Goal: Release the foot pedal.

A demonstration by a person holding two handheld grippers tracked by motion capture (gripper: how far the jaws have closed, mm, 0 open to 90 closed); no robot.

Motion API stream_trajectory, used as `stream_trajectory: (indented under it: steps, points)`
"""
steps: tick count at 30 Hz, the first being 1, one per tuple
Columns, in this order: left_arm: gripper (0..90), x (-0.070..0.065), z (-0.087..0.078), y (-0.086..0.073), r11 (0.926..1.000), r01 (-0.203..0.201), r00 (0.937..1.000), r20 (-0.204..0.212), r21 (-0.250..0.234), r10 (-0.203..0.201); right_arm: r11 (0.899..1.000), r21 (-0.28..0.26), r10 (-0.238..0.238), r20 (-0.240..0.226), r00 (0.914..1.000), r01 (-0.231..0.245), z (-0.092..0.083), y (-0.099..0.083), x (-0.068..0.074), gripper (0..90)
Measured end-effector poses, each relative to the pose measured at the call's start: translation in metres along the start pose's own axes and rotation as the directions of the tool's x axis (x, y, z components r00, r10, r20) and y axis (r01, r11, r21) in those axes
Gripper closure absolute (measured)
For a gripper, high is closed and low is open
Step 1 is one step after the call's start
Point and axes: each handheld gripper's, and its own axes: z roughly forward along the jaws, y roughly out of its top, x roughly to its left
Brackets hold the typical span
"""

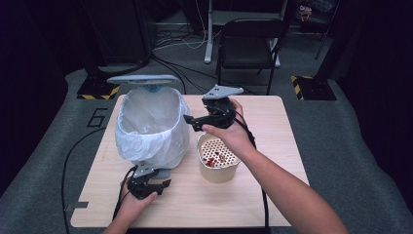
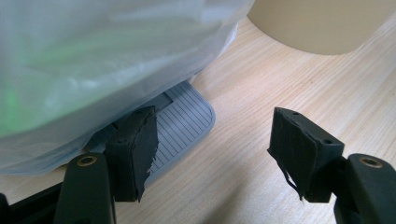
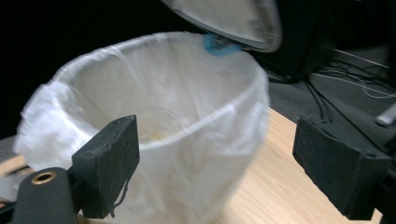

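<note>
Lined bin [image 1: 151, 124] lid up; cup [image 1: 217, 161] holds red bits; both grippers' fingers apart, empty.

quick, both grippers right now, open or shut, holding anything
Left gripper: open, empty, low by the bin's pedal.
Right gripper: open, empty, facing the lined bin.

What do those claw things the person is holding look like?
Each hand-held gripper, left and right, is black, with two chunky, blocky jaws whose pads look worn and frayed. A grey three-cornered plate tops the right one. Black cables trail off. The person's forearms are bare, with no sleeves.
</note>
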Motion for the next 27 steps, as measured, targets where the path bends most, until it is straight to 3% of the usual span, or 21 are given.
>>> stream_trajectory:
  steps: [3,6,8,13,18,19,21,23,26,27]
  points:
    - [32.3,0.001,-0.004,0.001,0.9974,0.07,0.9975,0.009,-0.017,-0.07,1.0,0.007,0.001,0.03,0.9996,-0.001,-0.01,-0.008,-0.01,14.9]
    - [34.5,0.003,-0.008,0.003,0.9954,0.081,0.9966,0.018,-0.049,-0.081,1.0,0.013,0.016,0.06,0.9981,-0.017,-0.019,-0.018,-0.018,16.4]
    - [36.9,0.001,-0.011,0.004,0.9903,0.125,0.992,0.028,-0.061,-0.123,1.0,0.016,0.014,0.077,0.997,-0.015,-0.025,-0.024,-0.022,16.6]
    - [37.3,0.001,-0.015,0.004,0.9928,0.113,0.9933,0.028,-0.038,-0.112,1.0,0.017,0.014,0.108,0.994,-0.016,-0.039,-0.036,-0.028,17.1]
    - [37.2,0.002,-0.023,0.005,0.9924,0.12,0.9922,0.038,-0.028,-0.119,0.998,0.044,0.041,0.117,0.9922,-0.046,-0.051,-0.052,-0.032,18.5]
    - [37.5,0.001,-0.024,0.005,0.9916,0.122,0.992,0.036,-0.041,-0.121,0.998,0.047,0.038,0.121,0.9919,-0.043,-0.053,-0.056,-0.033,18.8]
    - [38.3,0.008,-0.031,0.006,0.9975,0.053,0.9986,0.007,-0.046,-0.053,0.997,0.054,0.045,0.128,0.9908,-0.053,-0.056,-0.063,-0.034,19.4]
    - [38.4,0.011,-0.036,0.006,0.9969,0.054,0.9986,0.005,-0.057,-0.053,0.997,0.06,0.045,0.143,0.9887,-0.054,-0.06,-0.073,-0.035,20.0]
    - [38.5,0.013,-0.041,0.006,0.9893,0.117,0.9931,0.008,-0.087,-0.117,0.995,0.079,0.044,0.165,0.9853,-0.058,-0.064,-0.084,-0.037,20.7]
    - [38.6,0.015,-0.043,0.006,0.9907,0.098,0.995,-0.006,-0.094,-0.099,0.994,0.081,0.055,0.171,0.9837,-0.07,-0.066,-0.088,-0.038,20.8]
